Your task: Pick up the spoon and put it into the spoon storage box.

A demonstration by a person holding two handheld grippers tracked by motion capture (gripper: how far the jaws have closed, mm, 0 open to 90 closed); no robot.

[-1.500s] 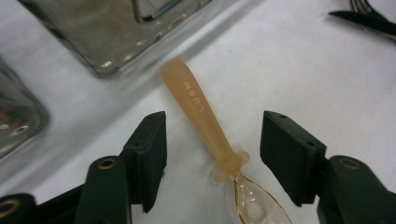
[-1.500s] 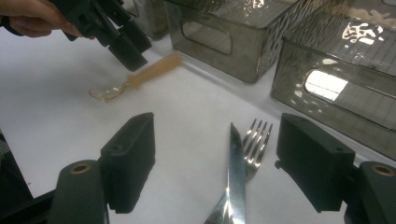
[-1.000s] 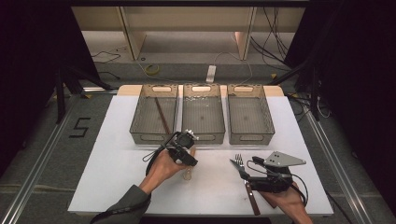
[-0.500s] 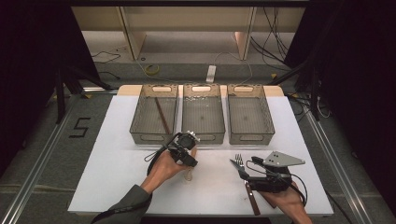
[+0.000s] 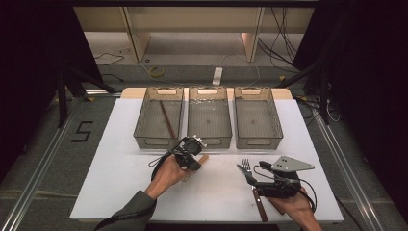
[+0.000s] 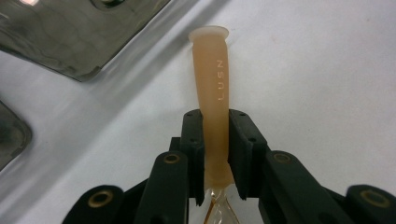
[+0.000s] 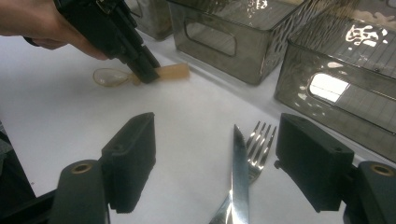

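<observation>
Jaws of your left gripper (image 6: 215, 154) are clamped on the tan handle of a spoon (image 6: 211, 88), whose clear bowl lies on the white table (image 5: 106, 183) just in front of the left bin (image 5: 159, 118). Your right gripper (image 7: 219, 158) stands wide open, its jaws either side of a knife (image 7: 239, 186) and a fork (image 7: 259, 140), touching neither

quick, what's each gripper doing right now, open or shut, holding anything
Left gripper: shut on the spoon, clamped on its peach handle.
Right gripper: open, holding nothing; the knife and fork lie between its jaws.
</observation>
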